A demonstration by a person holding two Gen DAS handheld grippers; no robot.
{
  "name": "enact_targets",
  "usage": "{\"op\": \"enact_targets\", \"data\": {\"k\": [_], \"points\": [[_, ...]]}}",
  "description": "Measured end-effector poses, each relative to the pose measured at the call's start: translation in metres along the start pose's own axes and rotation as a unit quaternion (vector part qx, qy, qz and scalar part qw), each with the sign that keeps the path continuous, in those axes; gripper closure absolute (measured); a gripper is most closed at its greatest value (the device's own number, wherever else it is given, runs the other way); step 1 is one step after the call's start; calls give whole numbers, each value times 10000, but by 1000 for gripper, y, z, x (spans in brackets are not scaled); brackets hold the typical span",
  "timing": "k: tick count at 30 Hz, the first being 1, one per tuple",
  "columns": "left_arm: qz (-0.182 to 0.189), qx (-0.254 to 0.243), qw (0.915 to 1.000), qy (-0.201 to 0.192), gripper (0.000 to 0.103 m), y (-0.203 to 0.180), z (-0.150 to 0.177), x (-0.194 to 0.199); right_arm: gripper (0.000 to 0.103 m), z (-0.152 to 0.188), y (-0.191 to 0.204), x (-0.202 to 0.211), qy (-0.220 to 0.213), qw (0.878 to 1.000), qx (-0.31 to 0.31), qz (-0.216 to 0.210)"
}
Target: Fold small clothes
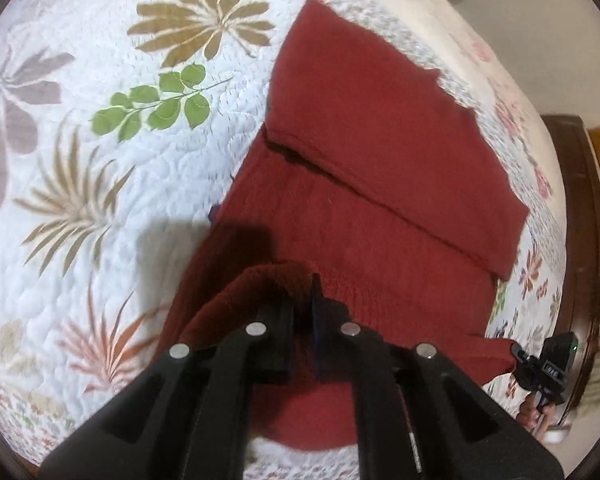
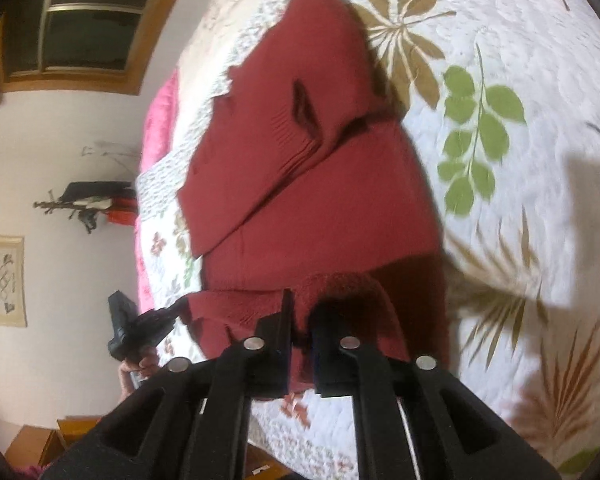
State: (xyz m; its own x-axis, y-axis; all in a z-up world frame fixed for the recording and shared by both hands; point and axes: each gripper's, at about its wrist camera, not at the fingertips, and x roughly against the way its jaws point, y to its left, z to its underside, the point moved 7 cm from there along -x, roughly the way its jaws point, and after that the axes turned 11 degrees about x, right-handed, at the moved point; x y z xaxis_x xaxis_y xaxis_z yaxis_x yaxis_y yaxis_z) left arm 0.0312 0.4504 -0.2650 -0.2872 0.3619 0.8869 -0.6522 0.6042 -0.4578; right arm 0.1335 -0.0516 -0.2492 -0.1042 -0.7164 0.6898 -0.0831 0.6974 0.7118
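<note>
Red knit, soft and fairly thick, fills the space ahead of both claws: a small sweater lies on the quilted bedspread, with one sleeve already laid diagonally across the body just beyond the claw tips. The left claw is pinching a raised fold of the hem, its fingers pressed close with red cloth bunched between them. The right claw does the same at the other hem corner, cloth humped up over and between its fingers. In the left wrist view the right claw shows far off to the right side, at the edge of the bed; in the right wrist view the left one sits off to the left, so the two hold the hem well apart.

This fabric should behave limp and light, draping and sagging between the two grips rather than holding a line, and the ribbed hem looks stretchy. It is not slippery or fragile, so a firm pinch through both layers at the hem corners seems the right hold. To my eye the step in hand is lifting the hem to carry it forward over the sleeve toward the far shoulder end. The main risk is the middle drooping and dragging the folded sleeve askew.
</note>
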Motion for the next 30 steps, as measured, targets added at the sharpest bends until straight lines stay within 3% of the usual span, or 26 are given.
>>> {"op": "enact_targets", "data": {"k": [2,3,5,8,12,14,18,20,30], "points": [[12,313,9994,-154,75,5,-11,9,67,-13,-14,1,-63,9994,-78,324],[68,402,9989,-247,65,7,-17,15,66,-17,-19,5,-124,9991,-117,376],[11,280,9987,-416,64,9,-23,29,66,-20,-24,12,-170,9992,-86,359],[-463,-413,9957,-686,59,7,-19,47,66,-20,-19,20,-93,9975,427,558],[-1110,-1821,9739,-773,58,-2,12,53,66,-14,-13,17,273,9897,1104,866],[-1164,-2418,9613,-617,58,-12,32,46,65,-9,-12,12,401,9884,1156,900],[-1275,-2941,9466,-340,57,-28,50,20,64,3,-2,1,454,9916,1026,646],[-1322,-3068,9422,-243,57,-30,53,7,58,6,2,-5,462,9915,1017,664],[-1415,-3740,9156,416,54,-43,78,-46,56,11,-12,-6,371,9946,644,726]]}}
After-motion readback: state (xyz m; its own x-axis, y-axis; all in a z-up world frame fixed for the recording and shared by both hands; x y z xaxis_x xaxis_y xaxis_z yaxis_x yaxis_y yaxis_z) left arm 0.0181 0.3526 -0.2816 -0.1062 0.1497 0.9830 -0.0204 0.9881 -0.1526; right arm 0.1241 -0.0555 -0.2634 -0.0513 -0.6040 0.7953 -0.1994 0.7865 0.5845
